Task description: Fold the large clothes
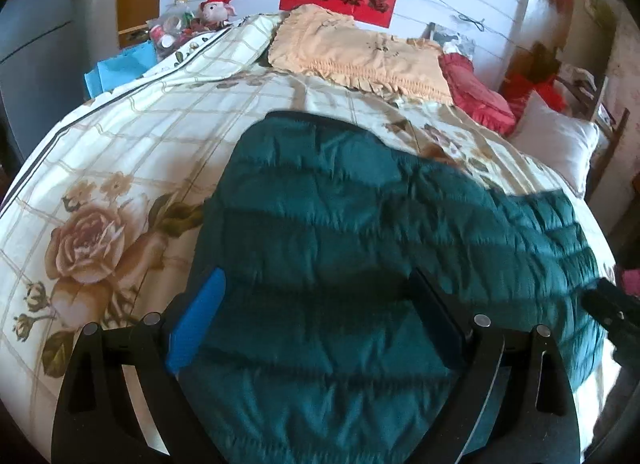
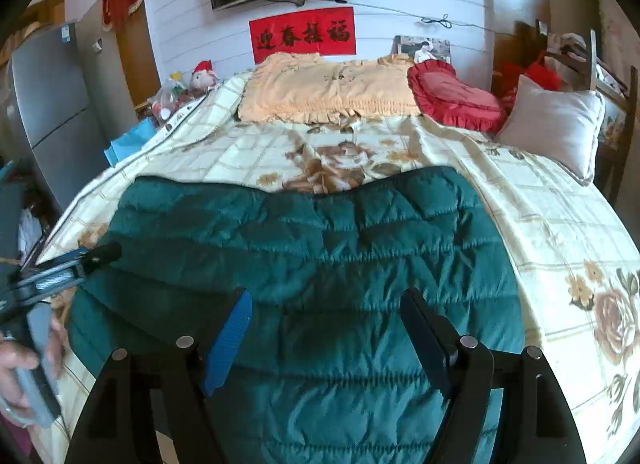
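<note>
A dark green quilted jacket (image 1: 360,248) lies spread flat on the bed, its far edge folded over; it also shows in the right wrist view (image 2: 304,248). My left gripper (image 1: 316,284) is open above the jacket's near left part, holding nothing. My right gripper (image 2: 326,304) is open above the jacket's near middle, also empty. The left gripper shows from the side in the right wrist view (image 2: 92,260), at the jacket's left edge. A dark part of the right gripper (image 1: 612,304) shows at the right edge of the left wrist view.
The bed has a cream floral bedspread (image 2: 520,200). At its head lie a peach pillow cover (image 2: 328,92), a red heart cushion (image 2: 452,96) and a white pillow (image 2: 556,124). A cluttered stand with a plush toy (image 2: 202,76) and a grey fridge (image 2: 52,104) stand left.
</note>
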The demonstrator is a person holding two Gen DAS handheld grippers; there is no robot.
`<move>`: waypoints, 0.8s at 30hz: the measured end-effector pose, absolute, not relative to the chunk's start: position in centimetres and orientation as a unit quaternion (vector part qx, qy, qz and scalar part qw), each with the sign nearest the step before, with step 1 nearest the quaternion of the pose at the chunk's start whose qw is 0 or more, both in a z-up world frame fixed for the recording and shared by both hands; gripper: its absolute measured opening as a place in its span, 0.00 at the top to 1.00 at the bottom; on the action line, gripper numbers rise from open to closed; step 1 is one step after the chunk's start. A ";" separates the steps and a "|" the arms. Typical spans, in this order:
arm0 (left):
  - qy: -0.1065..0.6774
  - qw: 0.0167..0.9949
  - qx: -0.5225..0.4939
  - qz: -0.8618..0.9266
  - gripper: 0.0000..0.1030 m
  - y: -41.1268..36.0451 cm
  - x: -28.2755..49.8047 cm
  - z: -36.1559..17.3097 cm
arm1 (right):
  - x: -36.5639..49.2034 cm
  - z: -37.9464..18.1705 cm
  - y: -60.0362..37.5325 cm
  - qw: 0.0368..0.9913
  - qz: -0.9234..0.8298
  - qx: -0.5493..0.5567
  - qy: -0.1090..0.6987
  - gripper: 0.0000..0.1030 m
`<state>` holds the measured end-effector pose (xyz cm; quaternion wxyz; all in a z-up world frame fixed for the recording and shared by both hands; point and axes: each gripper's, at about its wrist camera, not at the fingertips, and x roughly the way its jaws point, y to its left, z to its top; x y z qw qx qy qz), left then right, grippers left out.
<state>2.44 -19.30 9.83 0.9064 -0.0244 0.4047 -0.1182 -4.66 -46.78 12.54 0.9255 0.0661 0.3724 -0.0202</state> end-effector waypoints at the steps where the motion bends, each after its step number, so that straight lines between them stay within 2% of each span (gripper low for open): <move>1: 0.407 0.905 -0.024 -0.120 0.10 -19.2 2.1 9.5 | -4.3 11.4 -46.8 0.918 -0.024 0.065 0.390 0.27; 4: 0.413 0.904 -0.016 -0.113 0.10 -19.2 1.4 8.4 | -3.6 9.0 -46.5 0.909 -0.036 0.050 0.413 0.26; 9: 0.410 0.904 -0.028 -0.116 0.10 -18.6 -0.8 9.3 | -4.9 11.0 -45.9 0.911 -0.030 0.056 0.407 0.26; 11: 0.401 0.908 -0.025 -0.117 0.10 -18.5 -2.0 9.7 | -6.3 11.8 -45.8 0.913 -0.039 0.061 0.400 0.19; 13: 0.395 0.911 -0.023 -0.118 0.10 -18.4 -3.1 10.0 | -7.9 12.1 -45.4 0.916 -0.043 0.065 0.394 0.15; 24: 0.372 0.919 -0.009 -0.128 0.10 -18.7 -7.5 10.9 | -11.6 10.7 -45.3 0.904 -0.043 0.092 0.415 0.15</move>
